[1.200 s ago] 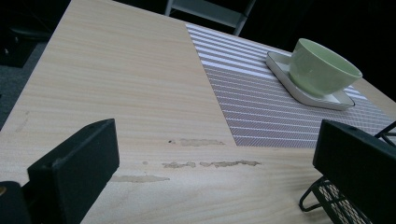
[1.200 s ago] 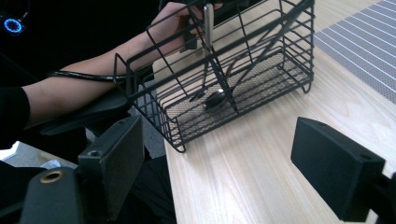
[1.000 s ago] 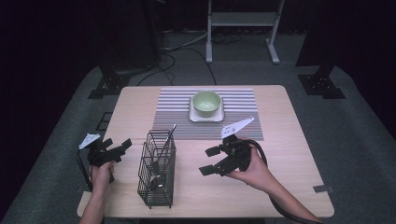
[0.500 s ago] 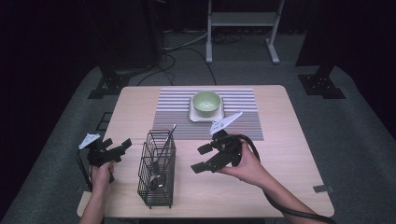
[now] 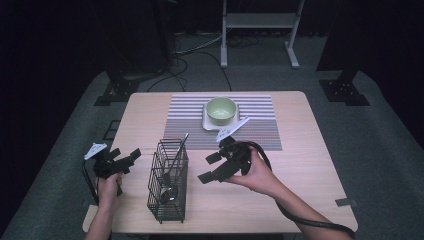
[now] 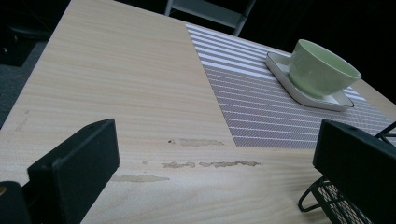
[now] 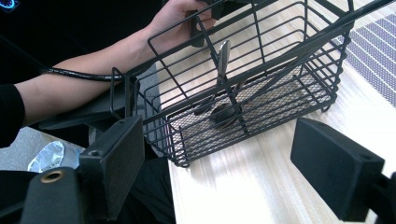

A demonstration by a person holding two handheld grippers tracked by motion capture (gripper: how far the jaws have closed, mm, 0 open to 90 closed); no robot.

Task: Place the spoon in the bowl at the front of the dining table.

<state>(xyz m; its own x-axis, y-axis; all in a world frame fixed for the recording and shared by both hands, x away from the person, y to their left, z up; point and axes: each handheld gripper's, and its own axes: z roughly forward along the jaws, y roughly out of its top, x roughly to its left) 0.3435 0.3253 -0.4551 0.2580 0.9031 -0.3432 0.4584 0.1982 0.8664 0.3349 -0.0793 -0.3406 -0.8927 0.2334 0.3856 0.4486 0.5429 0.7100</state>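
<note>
The wire basket (image 5: 167, 182) stands at lower centre of the high view on the counter (image 5: 300, 165), spoons (image 7: 223, 112) inside. The right claw (image 5: 210, 167) faces it, jaws wide; the left claw (image 5: 127, 160) gapes too. Light, stiff, tippy: grip a rim wire.

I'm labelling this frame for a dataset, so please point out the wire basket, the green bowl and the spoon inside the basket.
wire basket (image 5: 161, 200): high view, on its front wire wall.
green bowl (image 6: 314, 70): left gripper view, on its outer side.
spoon (image 7: 222, 115): right gripper view, on its bowl end.
</note>
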